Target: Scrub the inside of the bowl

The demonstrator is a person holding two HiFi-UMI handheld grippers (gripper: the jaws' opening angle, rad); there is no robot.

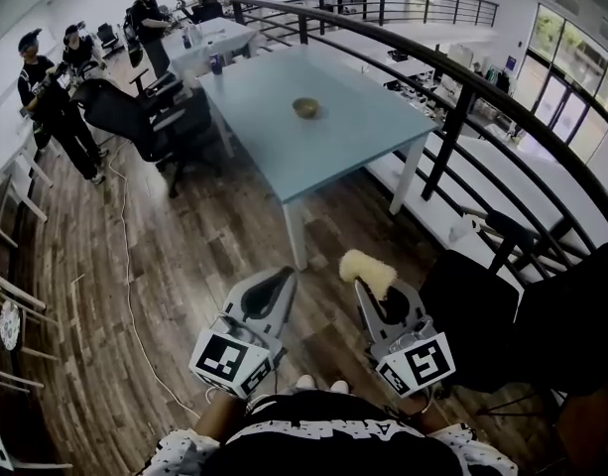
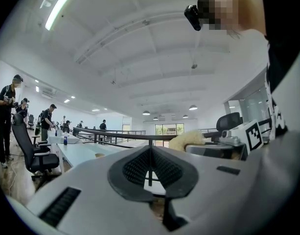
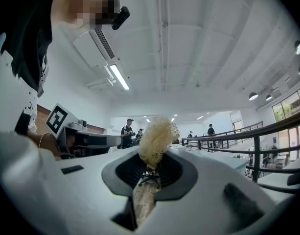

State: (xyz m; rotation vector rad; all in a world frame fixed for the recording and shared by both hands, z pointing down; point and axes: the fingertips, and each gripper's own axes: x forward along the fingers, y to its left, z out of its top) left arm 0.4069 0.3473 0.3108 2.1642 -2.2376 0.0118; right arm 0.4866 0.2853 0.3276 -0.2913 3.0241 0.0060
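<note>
Setting: open-plan office on a mezzanine, with a wood-plank floor [image 1: 184, 266] and a white ceiling lit by strip lights.
Grippers, count: two, held side by side low in the head view, each carrying one marker cube.
Left gripper [image 1: 272, 288]: jaws pressed together with nothing between them, pointing level toward the table.
Right gripper [image 1: 379, 301]: clenched on the scrub pad [image 1: 368, 272], which is pinched at its near end.
Scrub pad, count: one, cream-coloured and fluffy.
Scrub pad, axis: its long axis follows the line of the jaws. The loose end sticks out past the tips toward the table, leaning a little toward the left gripper in the head view.
Bowl [image 1: 305, 108], count: one, small and tan, standing upright with its mouth up.
Bowl, place: near the middle of the table, well apart from both grippers, with nothing touching it.
Table [image 1: 363, 137]: pale blue-grey top on white legs, with only the bowl on it. A second table stands beyond it, with bottles on top.
Railing [image 1: 452, 97]: black, curving along the right side of the table.
Chairs: black office chairs [image 1: 145, 117] crowd the table's left side, and another [image 1: 482, 305] stands just right of the right gripper.
Cable [image 1: 125, 286]: one pale line trailing across the planks.
People: at least four stand at the far left and around the second table.
</note>
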